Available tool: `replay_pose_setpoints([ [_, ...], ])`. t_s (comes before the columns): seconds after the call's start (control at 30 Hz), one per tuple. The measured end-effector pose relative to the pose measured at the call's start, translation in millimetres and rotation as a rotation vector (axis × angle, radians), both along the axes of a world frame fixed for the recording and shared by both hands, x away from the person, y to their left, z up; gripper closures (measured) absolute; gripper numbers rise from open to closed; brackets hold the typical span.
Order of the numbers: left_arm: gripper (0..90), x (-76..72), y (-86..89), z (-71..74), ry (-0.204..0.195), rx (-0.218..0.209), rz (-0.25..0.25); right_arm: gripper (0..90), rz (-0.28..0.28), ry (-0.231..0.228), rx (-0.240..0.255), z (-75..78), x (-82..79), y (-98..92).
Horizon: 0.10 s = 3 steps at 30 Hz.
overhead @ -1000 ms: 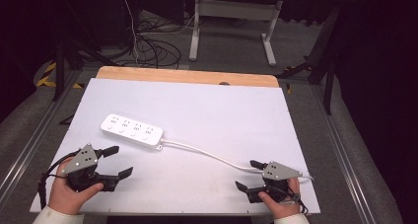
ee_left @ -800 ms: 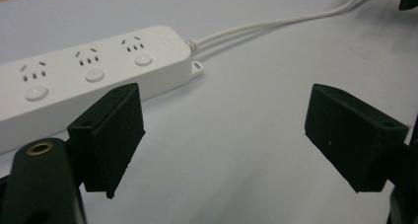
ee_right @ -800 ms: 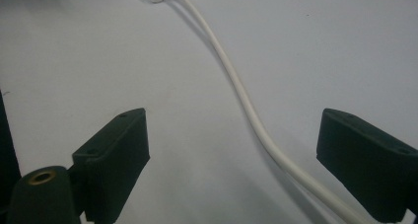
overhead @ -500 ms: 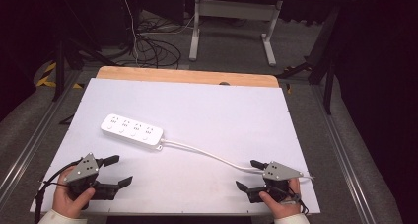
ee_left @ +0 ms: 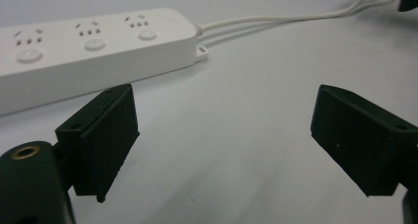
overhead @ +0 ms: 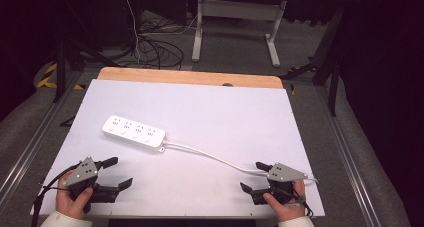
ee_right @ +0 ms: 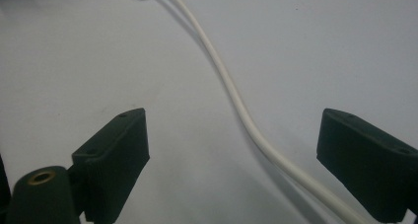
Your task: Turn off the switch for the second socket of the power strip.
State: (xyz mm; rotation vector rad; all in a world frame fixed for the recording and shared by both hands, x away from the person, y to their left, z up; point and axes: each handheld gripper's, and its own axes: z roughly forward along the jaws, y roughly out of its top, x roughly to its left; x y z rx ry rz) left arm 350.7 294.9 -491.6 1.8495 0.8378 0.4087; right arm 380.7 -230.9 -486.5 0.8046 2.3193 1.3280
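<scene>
Left gripper [overhead: 114,172]: jaws spread wide, nothing held; power strip [overhead: 133,131] lying just ahead of jaws, untouched. Right gripper [overhead: 254,176]: jaws spread wide, empty; cord [ee_right: 236,101] running between jaws, not pinched. Table [overhead: 225,112] otherwise bare. Progress judged: nothing grasped yet; gripping of cord and strip left.

power strip [overhead: 133,132]: glossy white plastic | cord [overhead: 210,156]: smooth white sheath | bench [overhead: 225,112]: matt white top, wood edge | left hand-held gripper [overhead: 114,172]: matt black plastic jaws
</scene>
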Motion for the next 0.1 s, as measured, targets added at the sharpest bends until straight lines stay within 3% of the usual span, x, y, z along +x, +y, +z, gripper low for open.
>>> replay_pose_setpoints([
  [0.1, 10.9, 0.1, -0.6, -0.2, -0.011, -0.007, -0.018, 12.7, -0.01, 0.014, 0.034, 0.2, 0.8, -3.2],
])
